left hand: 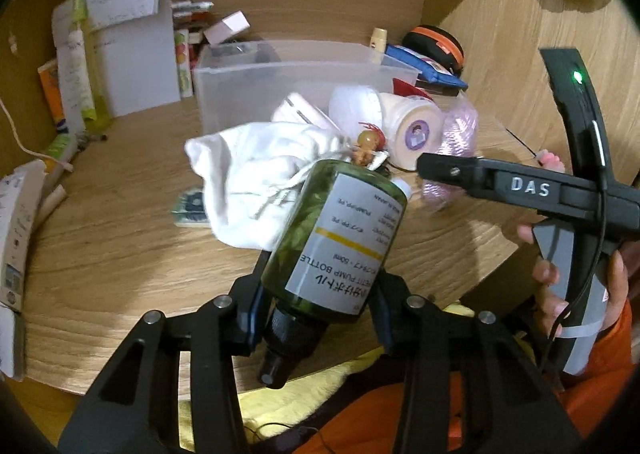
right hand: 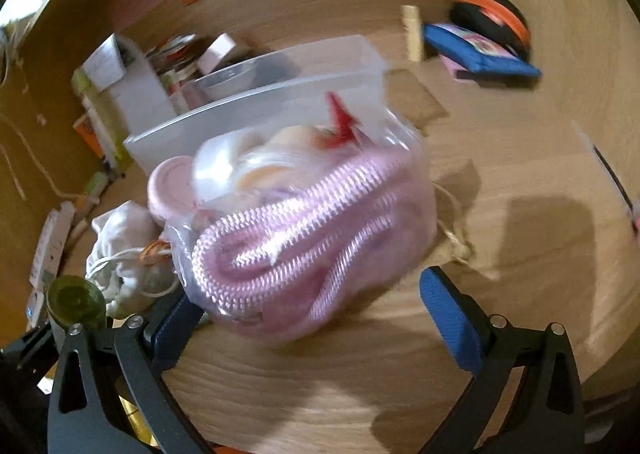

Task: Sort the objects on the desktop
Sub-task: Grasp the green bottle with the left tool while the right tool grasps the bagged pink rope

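Observation:
My left gripper (left hand: 320, 294) is shut on a dark green pump bottle (left hand: 340, 222) with a white label, held off the wooden desk with its black pump toward the camera. The bottle's green base (right hand: 76, 298) shows at the lower left of the right wrist view. My right gripper (right hand: 316, 318) stands wide open, its blue pads (right hand: 452, 322) on either side of the near end of a clear bag of pink rope (right hand: 304, 230). The pads do not press on the bag. One right finger (left hand: 440, 168) reaches toward that bag (left hand: 460, 134) in the left wrist view.
A clear plastic bin (left hand: 280, 70) stands behind the pile. A white drawstring pouch (left hand: 256, 174), a pink case (right hand: 168, 186) and a white roll (left hand: 408, 126) lie near the bag. A blue pouch (right hand: 480, 50) and an orange-black disc (right hand: 492, 10) sit at the back right, papers (left hand: 128, 42) at the left.

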`<state>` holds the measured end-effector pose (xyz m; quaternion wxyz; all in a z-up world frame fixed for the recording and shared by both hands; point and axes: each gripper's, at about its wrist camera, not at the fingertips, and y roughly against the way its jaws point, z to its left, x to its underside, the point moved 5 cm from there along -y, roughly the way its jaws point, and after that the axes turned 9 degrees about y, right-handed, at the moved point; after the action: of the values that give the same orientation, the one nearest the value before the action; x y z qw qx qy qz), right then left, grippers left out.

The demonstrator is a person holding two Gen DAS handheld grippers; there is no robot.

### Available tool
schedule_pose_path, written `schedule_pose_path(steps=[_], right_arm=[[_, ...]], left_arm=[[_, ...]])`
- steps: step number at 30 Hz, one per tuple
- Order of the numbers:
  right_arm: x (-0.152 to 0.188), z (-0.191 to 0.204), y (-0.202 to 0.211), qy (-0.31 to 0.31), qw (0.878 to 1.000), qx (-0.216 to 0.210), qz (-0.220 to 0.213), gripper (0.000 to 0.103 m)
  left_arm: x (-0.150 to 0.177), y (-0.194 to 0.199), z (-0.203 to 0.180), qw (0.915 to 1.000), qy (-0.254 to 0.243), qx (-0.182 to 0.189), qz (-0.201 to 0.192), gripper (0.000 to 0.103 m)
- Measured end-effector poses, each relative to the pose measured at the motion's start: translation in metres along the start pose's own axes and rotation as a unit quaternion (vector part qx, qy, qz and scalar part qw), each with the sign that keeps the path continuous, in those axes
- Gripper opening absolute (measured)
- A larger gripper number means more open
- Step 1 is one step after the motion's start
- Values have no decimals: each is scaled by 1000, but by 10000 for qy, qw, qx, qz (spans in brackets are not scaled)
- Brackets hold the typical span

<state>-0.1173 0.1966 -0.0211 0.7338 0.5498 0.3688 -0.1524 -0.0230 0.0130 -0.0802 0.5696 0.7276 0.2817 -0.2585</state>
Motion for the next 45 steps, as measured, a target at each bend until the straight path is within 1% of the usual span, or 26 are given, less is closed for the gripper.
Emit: schedule_pose_path(steps=[2,4,6,8,10,12,15,17,19,21,23,24,25,26,27,32,34,38,45], right_arm=[[4,-10,5,-150,9999,-48,-41,99],[6,-17,10,-209,9997,-65,-96,94],[7,-23,15,-173,9996,77,-191,91],[6,-26,20,-76,9991,274,-324,81],[2,-27,23,74,9983,420,-402,62],[1,-26,24,315,9963,643,-469,57],[-1,-30,23,442,9935,916,-521,57],[-2,-33,19,455,9922,1056,-489,58],[-6,-35,13,443,9911,1162,-479,68],[-9,-35,7,500,9902,1222,-452,72],[-11,-36,3,548,9895,1244,-486,71],[-11,-36,2,572,9893,1245,-501,69],[-11,-37,1,580,9897,1204,-510,53],[-11,-37,0,586,9907,1123,-499,45],[-11,-38,-1,575,9916,1054,-473,42],[-13,-45,10,520,9918,1005,-588,33],[-15,-48,18,464,9920,961,-680,24],[-21,-49,32,448,9921,761,-895,23],[-31,-49,48,473,9904,691,-1102,23]], left_arm=[[0,-6,-3,9999,46,98,107,43],[-1,-12,-7,9997,65,132,171,43],[-3,-15,-12,9997,44,172,180,43],[-4,-19,-18,9995,37,236,204,43],[-6,-22,-23,9995,9,242,216,43],[-8,-25,-27,9993,5,273,245,46],[-10,-28,-32,9989,26,359,283,52],[-13,-30,-34,9989,36,372,274,52],[-15,-31,-35,9989,54,375,264,53],[-16,-33,-36,9988,85,398,263,52],[-16,-34,-38,9989,72,378,267,51],[-15,-34,-39,9990,50,353,260,48],[-15,-33,-39,9992,17,328,236,46],[-15,-33,-40,9993,-12,311,227,43],[-15,-32,-39,9993,-35,297,220,43],[-18,-18,-36,9991,-51,337,271,41],[-21,-9,-36,9991,-81,364,202,41],[-29,10,-39,9994,-221,230,-115,41],[-53,31,-34,9981,-96,257,-550,41]])
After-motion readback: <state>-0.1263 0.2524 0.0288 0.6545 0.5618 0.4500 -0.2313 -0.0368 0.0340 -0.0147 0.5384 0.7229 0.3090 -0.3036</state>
